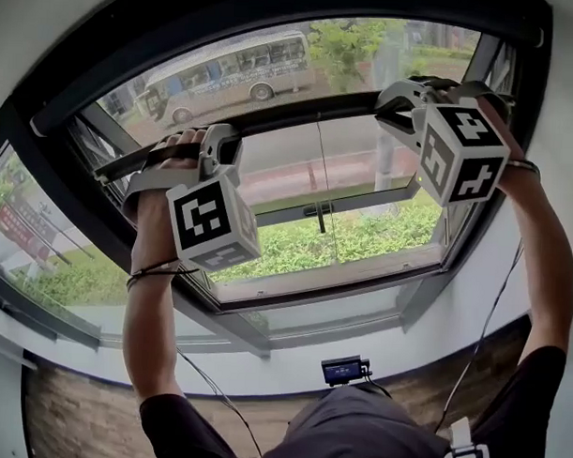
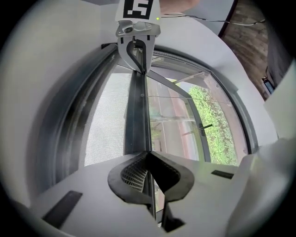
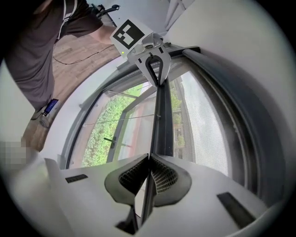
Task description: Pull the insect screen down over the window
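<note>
Left gripper (image 1: 225, 148), right gripper (image 1: 392, 107) raised, fingers on screen bar (image 1: 305, 108); bus (image 1: 226, 71) beyond window (image 1: 293, 303).

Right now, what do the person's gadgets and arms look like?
The left gripper and right gripper are pale grey with dark ribbed pads. Each carries a white cube of black square markers. The person wears dark short sleeves and thin wristbands. Thin dark cables trail down.

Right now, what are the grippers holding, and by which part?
The left gripper and right gripper each clamp the insect screen's pull bar by its thin edge.
</note>
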